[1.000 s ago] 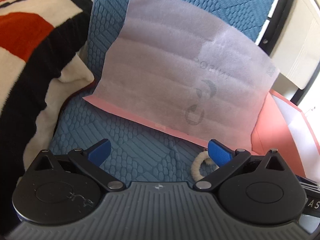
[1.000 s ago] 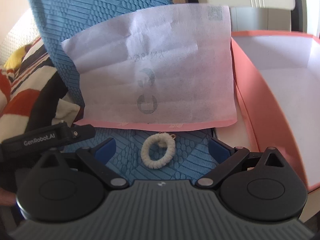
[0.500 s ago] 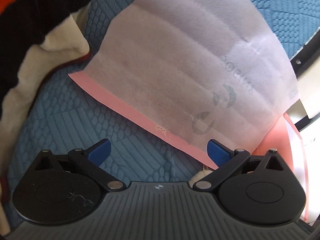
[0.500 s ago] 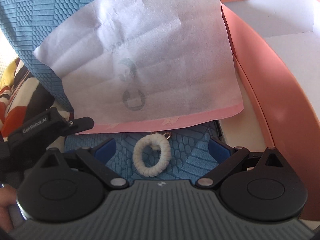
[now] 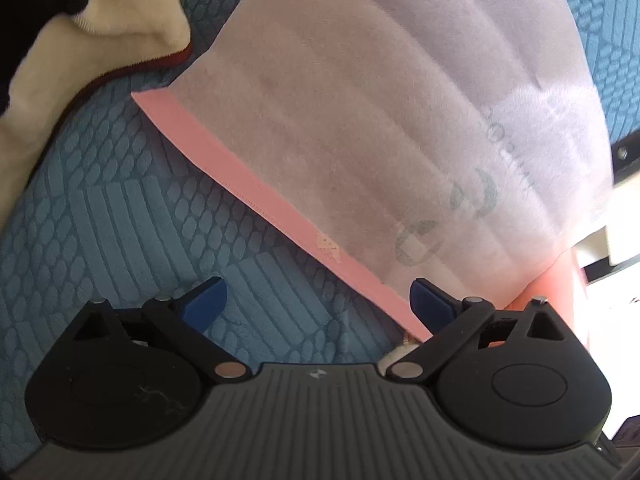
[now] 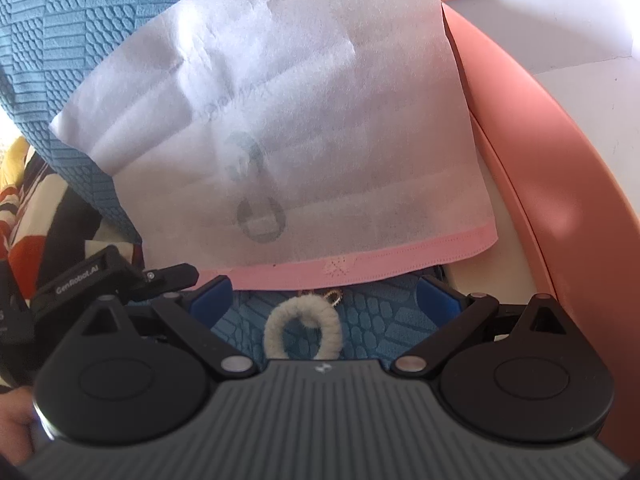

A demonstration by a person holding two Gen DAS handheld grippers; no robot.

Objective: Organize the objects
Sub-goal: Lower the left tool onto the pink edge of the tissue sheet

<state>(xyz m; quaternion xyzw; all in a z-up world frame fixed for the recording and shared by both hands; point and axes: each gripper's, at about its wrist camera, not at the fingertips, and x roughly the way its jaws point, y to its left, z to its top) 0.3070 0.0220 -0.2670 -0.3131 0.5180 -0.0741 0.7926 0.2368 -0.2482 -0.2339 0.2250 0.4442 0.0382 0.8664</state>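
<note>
The left gripper and right gripper both stand with jaws wide, holding nothing. The white dust bag, pink-hemmed, leans against the blue textured cushion. A cream hair tie, possibly bearing a small gold charm, lies between the right fingers, beside the pink box.

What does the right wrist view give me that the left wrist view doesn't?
Only the right wrist view shows the whole cream loop between the open right gripper fingers, the pink box and the left gripper's body. Only the left shows the cream blanket edge up close, beyond the open left gripper. Both show the white pouch with its pink hem, on the blue cushion.
</note>
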